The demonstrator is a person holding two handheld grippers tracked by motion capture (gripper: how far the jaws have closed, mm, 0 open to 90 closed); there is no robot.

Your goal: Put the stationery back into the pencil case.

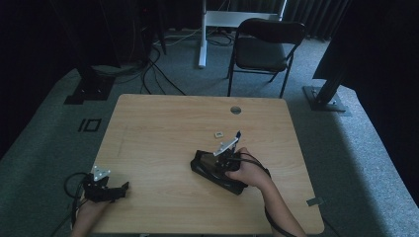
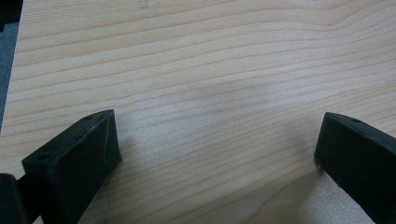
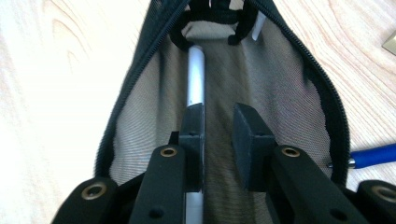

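Note:
A black pencil case (image 1: 210, 170) lies unzipped on the wooden table (image 1: 163, 123), right of centre. My right gripper (image 1: 221, 165) reaches down into it. In the right gripper view the case's mesh lining (image 3: 280, 84) surrounds my right gripper (image 3: 218, 126), whose jaws stand a small gap apart. A white pen (image 3: 196, 74) lies lengthwise in the case, running along and under the left pad, not squeezed between the two. My left gripper (image 1: 121, 188) rests at the table's near left edge. In its own view my left gripper (image 2: 217, 140) is wide open over bare wood.
A blue pen (image 3: 373, 155) lies on the table just outside the case, and a small pale block (image 1: 218, 134) sits beyond it. A round cable hole (image 1: 235, 110) is near the far edge. A black chair (image 1: 267, 44) stands behind the table.

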